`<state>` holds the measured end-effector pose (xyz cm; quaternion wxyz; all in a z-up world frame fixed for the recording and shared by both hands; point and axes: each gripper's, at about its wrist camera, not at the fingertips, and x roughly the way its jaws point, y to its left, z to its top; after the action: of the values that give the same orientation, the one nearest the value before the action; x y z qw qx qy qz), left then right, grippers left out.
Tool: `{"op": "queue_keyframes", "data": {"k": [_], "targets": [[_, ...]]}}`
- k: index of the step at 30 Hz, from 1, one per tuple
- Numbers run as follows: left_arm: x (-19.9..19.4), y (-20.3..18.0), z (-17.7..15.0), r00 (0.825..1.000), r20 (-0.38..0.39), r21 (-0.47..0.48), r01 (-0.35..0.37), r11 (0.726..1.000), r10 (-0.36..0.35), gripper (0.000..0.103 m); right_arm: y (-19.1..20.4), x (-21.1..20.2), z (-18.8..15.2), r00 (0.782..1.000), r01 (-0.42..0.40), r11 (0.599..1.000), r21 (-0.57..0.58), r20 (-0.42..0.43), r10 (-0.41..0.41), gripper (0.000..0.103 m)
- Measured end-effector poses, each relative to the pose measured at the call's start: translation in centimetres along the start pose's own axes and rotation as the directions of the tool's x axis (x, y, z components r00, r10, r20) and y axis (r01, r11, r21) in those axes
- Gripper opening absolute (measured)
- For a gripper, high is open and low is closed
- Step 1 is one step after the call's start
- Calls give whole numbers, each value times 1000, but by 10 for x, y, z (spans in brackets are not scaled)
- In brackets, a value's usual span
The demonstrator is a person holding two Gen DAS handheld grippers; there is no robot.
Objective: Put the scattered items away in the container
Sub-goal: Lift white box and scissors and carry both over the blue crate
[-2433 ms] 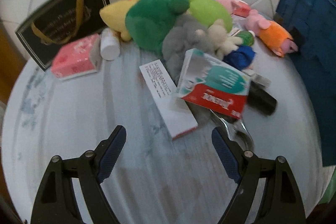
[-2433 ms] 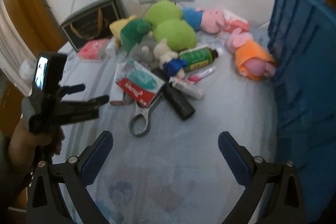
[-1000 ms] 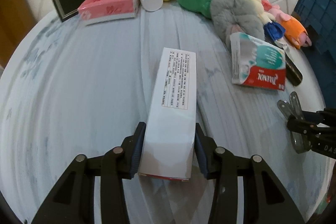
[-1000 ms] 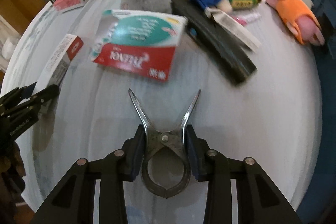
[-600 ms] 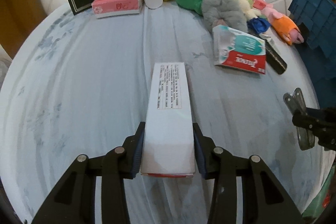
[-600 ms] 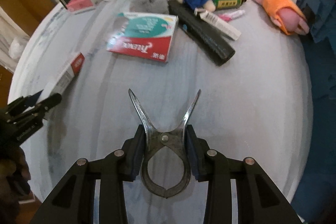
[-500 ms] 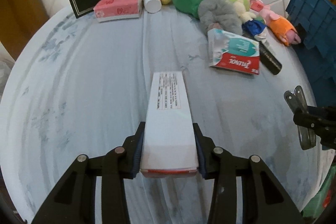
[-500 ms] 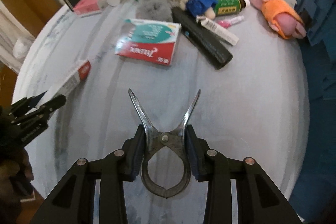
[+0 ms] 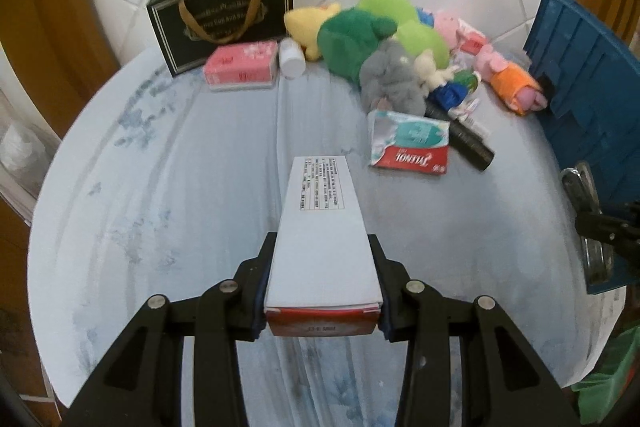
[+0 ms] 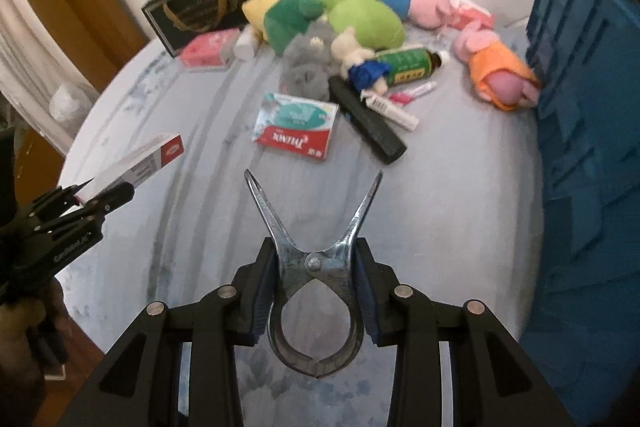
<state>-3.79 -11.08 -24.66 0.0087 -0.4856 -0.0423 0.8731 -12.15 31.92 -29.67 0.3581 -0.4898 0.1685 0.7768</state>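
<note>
My left gripper [image 9: 322,291] is shut on a long white box with a red end [image 9: 324,231], held above the round table [image 9: 160,187]. From the right wrist view the same box [image 10: 140,163] sticks out of the left gripper [image 10: 100,197] at the left edge. My right gripper [image 10: 316,283] is shut on a metal spring clamp [image 10: 314,259], its two prongs pointing forward. In the left wrist view the clamp [image 9: 588,223] shows at the right edge. The blue crate [image 10: 580,155] stands on the table's right side.
Against the wall lie several plush toys [image 9: 360,35], a black gift bag [image 9: 224,19], a pink tissue pack [image 9: 242,65] and a white bottle [image 9: 291,59]. Nearer are a teal and red medicine box [image 10: 296,127], a black bar [image 10: 366,119], a green bottle [image 10: 408,65] and a pink pig toy [image 10: 496,71].
Both grippers have risen from the table with their loads, the white box and the clamp, so more of the table and wall shows. Earlier both stood open over the items.
</note>
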Motion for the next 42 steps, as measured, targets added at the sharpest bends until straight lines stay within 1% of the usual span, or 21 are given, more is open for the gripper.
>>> {"op": "queue_keyframes", "data": {"k": [5, 9, 14, 19, 26, 28, 33, 37, 41, 42], "targets": [[-42, -10, 12, 998, 63, 7, -6, 1000, 6, 40, -2, -40, 3, 998, -15, 1000, -27, 59, 17, 36], [-79, -20, 25, 992, 127, 22, -11, 1000, 8, 40, -5, -71, 6, 994, -25, 999, -39, 110, 29, 36], [-119, -34, 39, 982, 189, 35, -20, 999, 13, 40, -13, -109, 10, 984, -47, 998, -52, 170, 55, 36], [-156, -53, 50, 968, 249, 53, -29, 998, 15, 40, -19, -147, 12, 969, -67, 995, -76, 232, 83, 36], [-198, -86, 64, 945, 326, 86, -21, 996, -8, 40, -38, -194, 12, 947, -87, 992, -92, 302, 111, 36], [-207, -97, 69, 938, 345, 98, -15, 995, -19, 40, -46, -206, 11, 942, -88, 992, -92, 316, 113, 36], [-226, -135, 81, 923, 381, 146, -3, 989, -53, 40, -70, -235, 12, 921, -88, 992, -85, 372, 114, 36], [-234, -166, 91, 914, 396, 181, 17, 983, -88, 40, -95, -256, 11, 907, -86, 994, -66, 408, 105, 36], [-238, -207, 100, 903, 406, 229, 48, 972, -140, 40, -125, -275, 5, 897, -63, 997, -46, 434, 77, 36], [-240, -220, 101, 898, 412, 248, 52, 967, -154, 40, -133, -278, 4, 897, -58, 998, -37, 437, 69, 36]]}}
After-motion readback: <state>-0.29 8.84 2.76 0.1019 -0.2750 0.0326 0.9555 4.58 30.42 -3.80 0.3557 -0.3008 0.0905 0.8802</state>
